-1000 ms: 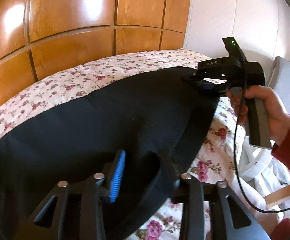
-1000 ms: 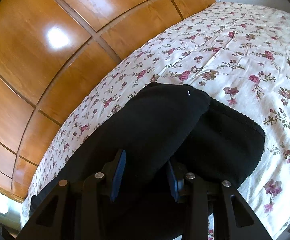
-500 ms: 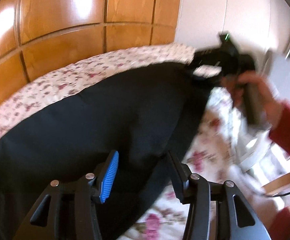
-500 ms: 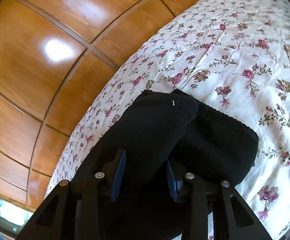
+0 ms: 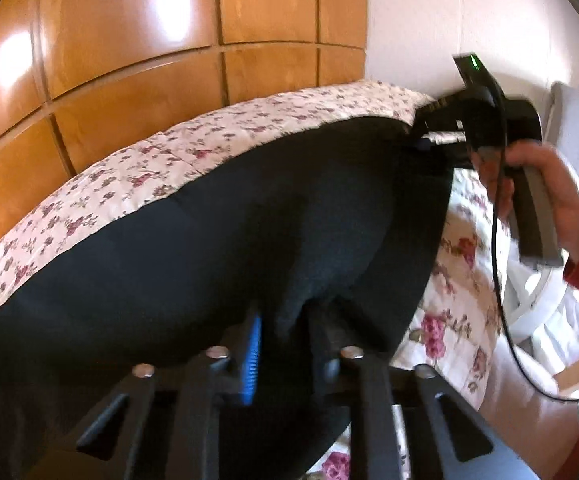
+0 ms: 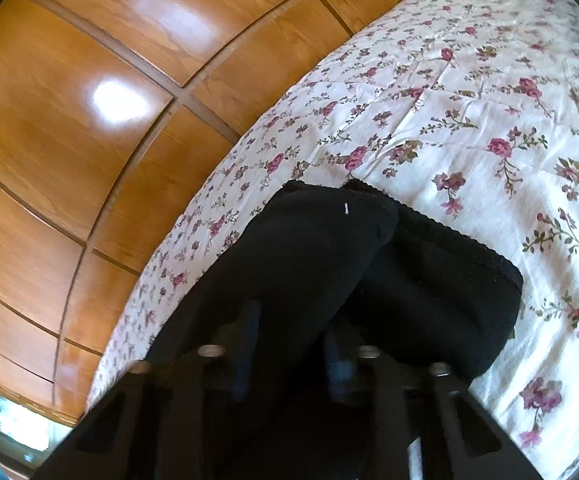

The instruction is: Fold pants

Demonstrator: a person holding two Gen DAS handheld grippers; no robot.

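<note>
Black pants point(image 5: 217, 240) lie across the floral bed point(image 5: 193, 140), their near edge pinched by both the left hand-held gripper point(image 5: 285, 336) and the right hand-held gripper point(image 6: 293, 340). Risk: uneven pulling could slip fabric free, skewing the fold.

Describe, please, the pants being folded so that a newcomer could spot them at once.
Start at the bed's floral bedspread beside the wooden panelling. The black pants lie on it, pinched by the left gripper and right gripper. They are the only plain dark cloth there.
</note>
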